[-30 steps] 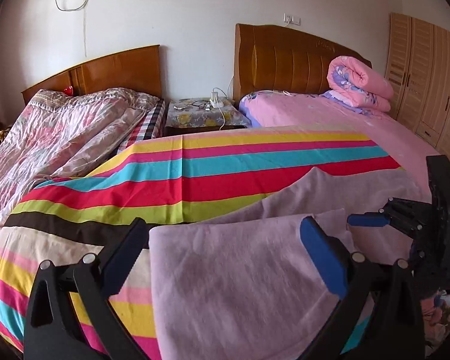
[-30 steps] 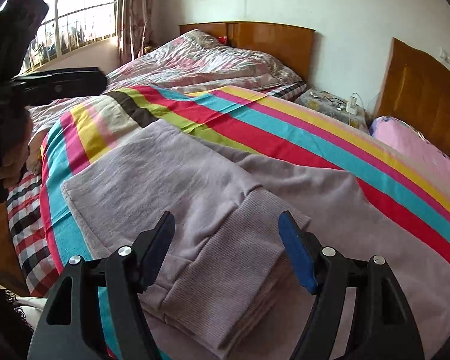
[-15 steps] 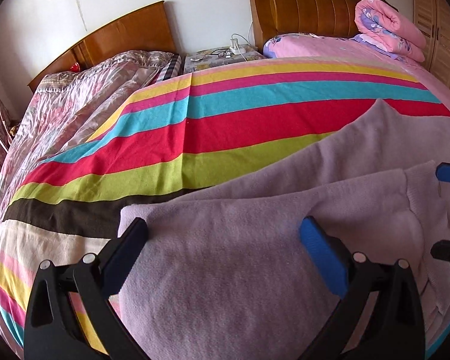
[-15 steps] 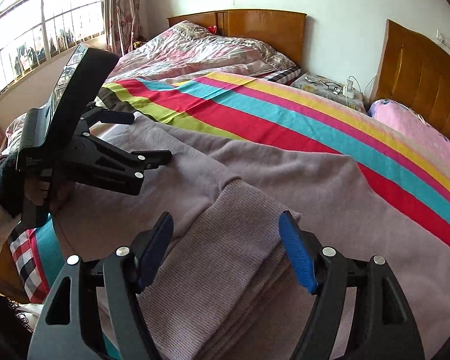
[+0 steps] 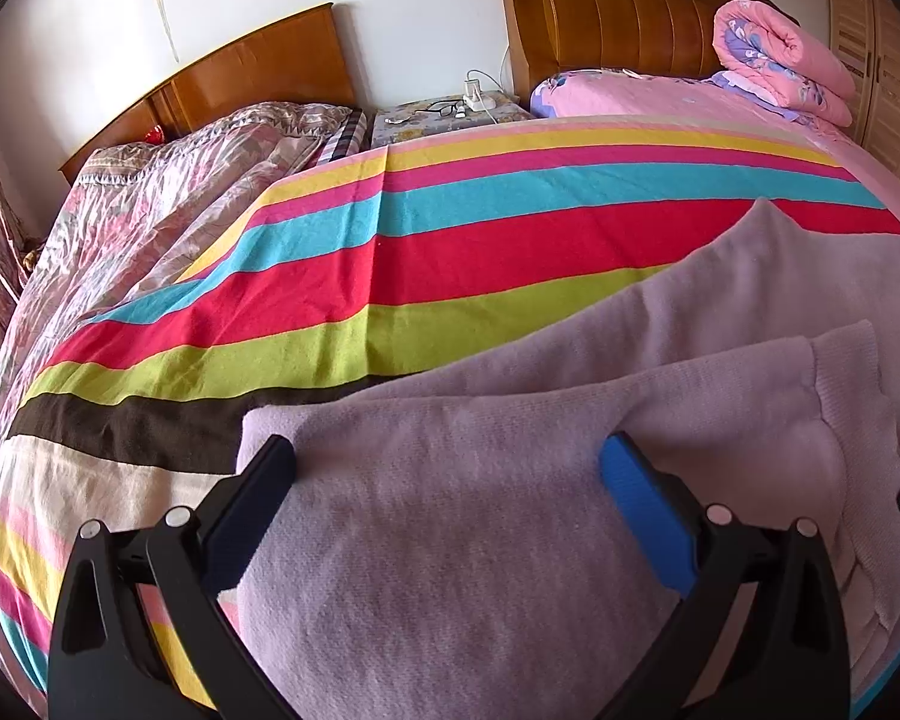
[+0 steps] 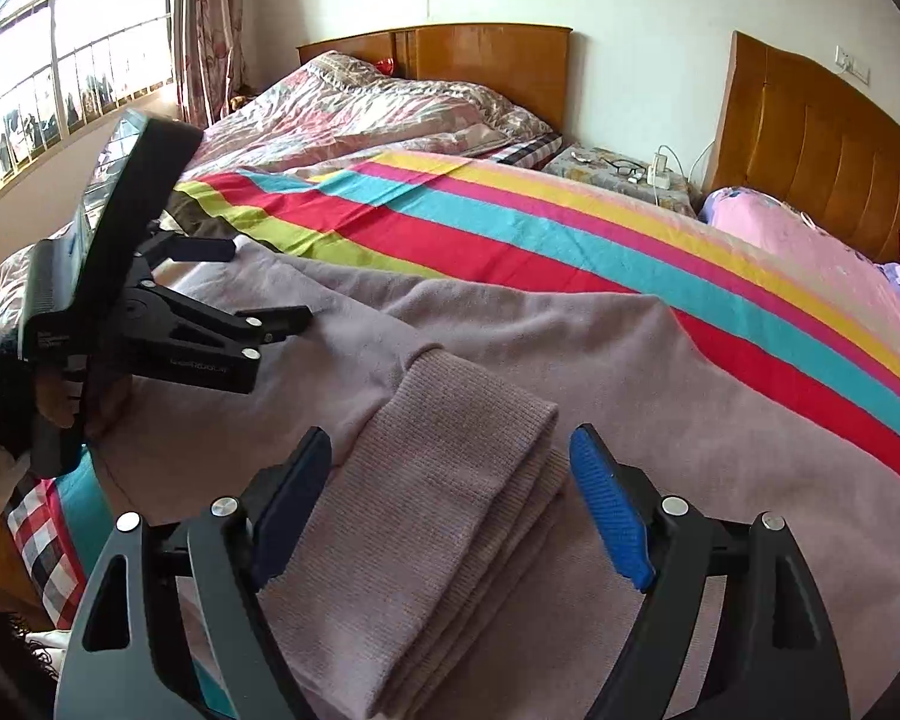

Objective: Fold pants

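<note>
On the left of the right wrist view, a person's hand (image 6: 60, 396) holds the left gripper (image 6: 252, 282) over the near-left part of the pants (image 6: 630, 420). Its two fingers stand wide apart, with nothing clamped between them. In its own view, the left gripper (image 5: 447, 468) hovers just above the folded mauve fabric, one finger near the fabric's left edge, the other over its middle.

The pants (image 5: 450, 540) lie on a striped blanket (image 5: 450, 240) spread over the bed, partly folded, with one layer laid over another. The ribbed cuff (image 6: 450, 480) rests on top, in several stacked layers, near the front edge.

The right gripper (image 6: 450, 456) straddles that cuff, its jaws opening; the blue pads (image 6: 609, 510) sit clear of the fabric on either side, pressing on nothing.

Farther back, a floral quilt (image 5: 168, 180) covers the left bed, a nightstand (image 5: 444, 114) stands between two wooden headboards, and a rolled pink duvet (image 5: 780, 60) lies on the right bed.
</note>
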### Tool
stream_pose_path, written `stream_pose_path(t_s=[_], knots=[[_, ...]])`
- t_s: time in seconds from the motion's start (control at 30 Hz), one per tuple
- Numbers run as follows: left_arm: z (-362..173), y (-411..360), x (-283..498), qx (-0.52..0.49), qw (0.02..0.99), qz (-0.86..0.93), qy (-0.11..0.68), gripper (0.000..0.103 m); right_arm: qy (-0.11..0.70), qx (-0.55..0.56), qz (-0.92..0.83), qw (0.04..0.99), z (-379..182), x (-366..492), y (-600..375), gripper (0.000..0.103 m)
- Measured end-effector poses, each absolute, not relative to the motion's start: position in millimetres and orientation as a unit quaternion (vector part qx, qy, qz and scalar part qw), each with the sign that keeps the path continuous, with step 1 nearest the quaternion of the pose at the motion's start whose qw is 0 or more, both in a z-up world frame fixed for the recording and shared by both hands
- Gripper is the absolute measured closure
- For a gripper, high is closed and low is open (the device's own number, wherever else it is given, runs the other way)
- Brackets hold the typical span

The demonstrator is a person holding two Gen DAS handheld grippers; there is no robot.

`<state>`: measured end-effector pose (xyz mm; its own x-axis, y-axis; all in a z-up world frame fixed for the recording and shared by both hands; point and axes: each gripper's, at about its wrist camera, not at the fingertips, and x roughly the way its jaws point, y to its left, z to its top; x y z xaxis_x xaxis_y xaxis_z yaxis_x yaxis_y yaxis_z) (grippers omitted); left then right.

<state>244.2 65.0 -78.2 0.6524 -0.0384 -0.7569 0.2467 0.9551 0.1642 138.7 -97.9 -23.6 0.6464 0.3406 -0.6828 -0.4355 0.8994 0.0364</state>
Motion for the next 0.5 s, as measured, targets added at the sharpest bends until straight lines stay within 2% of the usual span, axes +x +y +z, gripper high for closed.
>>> stream_pose_path(t_s=[0.1,0.23,0.5], knots=[[-78.5,65.0,243.5,0.128,0.900,-0.078,0.409,0.001,0.364,-0.101,0.250,0.891,-27.1,120.6,-78.7,0.024],[-79.1,62.5,241.9,0.128,0.901,-0.076,0.407,0.001,0.413,-0.102,0.235,0.874,-60.8,125.4,-75.2,0.021],[-79.6,61.9,242.1,0.129,0.902,-0.074,0.406,0.001,0.404,-0.095,0.226,0.881,-55.1,113.2,-83.1,0.021]])
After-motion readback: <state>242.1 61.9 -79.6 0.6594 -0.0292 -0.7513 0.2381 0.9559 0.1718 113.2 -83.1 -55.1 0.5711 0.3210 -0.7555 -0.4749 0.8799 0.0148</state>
